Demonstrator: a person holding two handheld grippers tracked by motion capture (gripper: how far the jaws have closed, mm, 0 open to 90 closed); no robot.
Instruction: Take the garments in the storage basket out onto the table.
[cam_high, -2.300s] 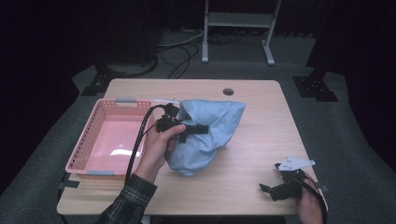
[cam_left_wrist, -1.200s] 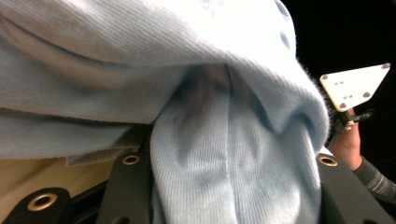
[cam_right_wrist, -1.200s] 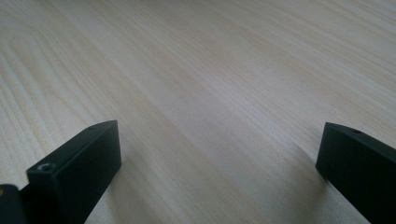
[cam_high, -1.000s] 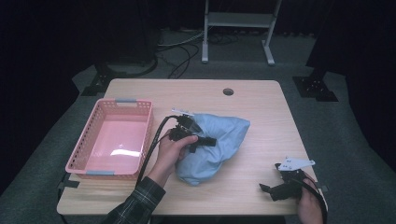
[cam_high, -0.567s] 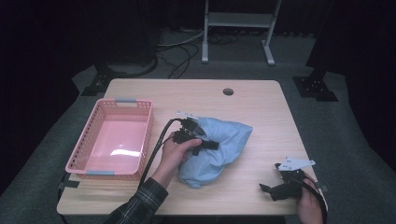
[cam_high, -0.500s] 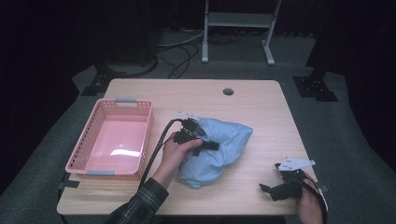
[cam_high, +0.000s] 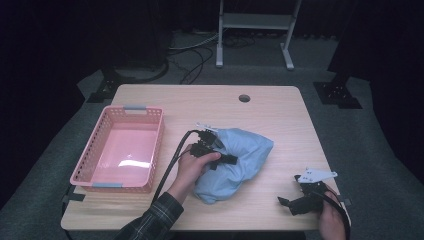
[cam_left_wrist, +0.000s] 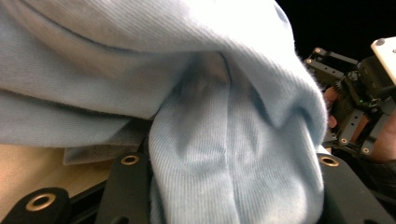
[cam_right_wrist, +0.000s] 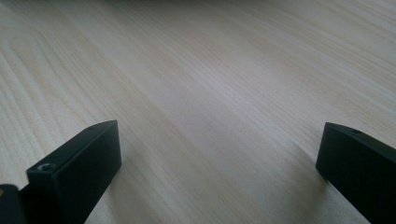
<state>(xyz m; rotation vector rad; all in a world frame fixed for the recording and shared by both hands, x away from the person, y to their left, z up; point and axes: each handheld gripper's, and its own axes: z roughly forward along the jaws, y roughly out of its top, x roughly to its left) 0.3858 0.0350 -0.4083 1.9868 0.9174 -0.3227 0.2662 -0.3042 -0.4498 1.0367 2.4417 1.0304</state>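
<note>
1. Soft, light, floppy pale-blue garment (cam_high: 235, 161) bunched at bench (cam_high: 280, 115) centre, three o'clock of pink basket (cam_high: 122, 150).
2. Left gripper (cam_high: 220, 156) fingers clamped on a thick fold; best hold.
3. Right gripper (cam_high: 292, 204) fingers wide, empty, at five o'clock.

The left gripper (cam_high: 227, 159), clamped on the blue cloth (cam_high: 240, 160), has dragged it away from the pink basket (cam_high: 85, 165) toward the table's (cam_high: 280, 115) middle; the cloth has bunched smaller.

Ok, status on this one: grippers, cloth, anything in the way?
Left gripper shut on light blue cloth, bunched mid-table. Right gripper open, resting on bare wood near the front right corner. Pink basket stands apart at left; nothing blocking.
</note>
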